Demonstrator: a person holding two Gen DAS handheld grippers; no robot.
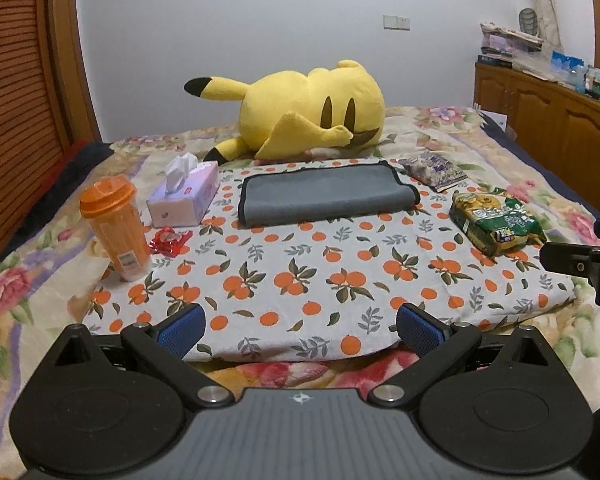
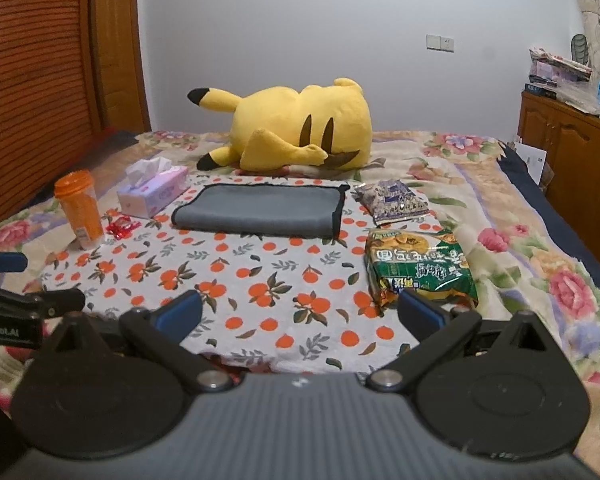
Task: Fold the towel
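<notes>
A grey towel with a black hem [image 1: 324, 194] lies folded into a flat rectangle on the far part of an orange-print cloth [image 1: 300, 280] on the bed. It also shows in the right wrist view [image 2: 260, 210], on the same cloth [image 2: 260, 292]. My left gripper [image 1: 300, 326] is open and empty, held over the cloth's near edge, well short of the towel. My right gripper [image 2: 300, 310] is open and empty, also at the near edge. The right gripper's side shows at the right edge of the left wrist view [image 1: 588, 264].
Orange bottle [image 1: 116, 228], tissue box [image 1: 184, 194] and red wrapper [image 1: 168, 240] stand left of the towel. A green snack pack [image 1: 496, 218] and a purple packet [image 1: 434, 170] lie right. A yellow plush [image 1: 308, 112] lies behind. Wooden cabinet [image 1: 548, 120] at right.
</notes>
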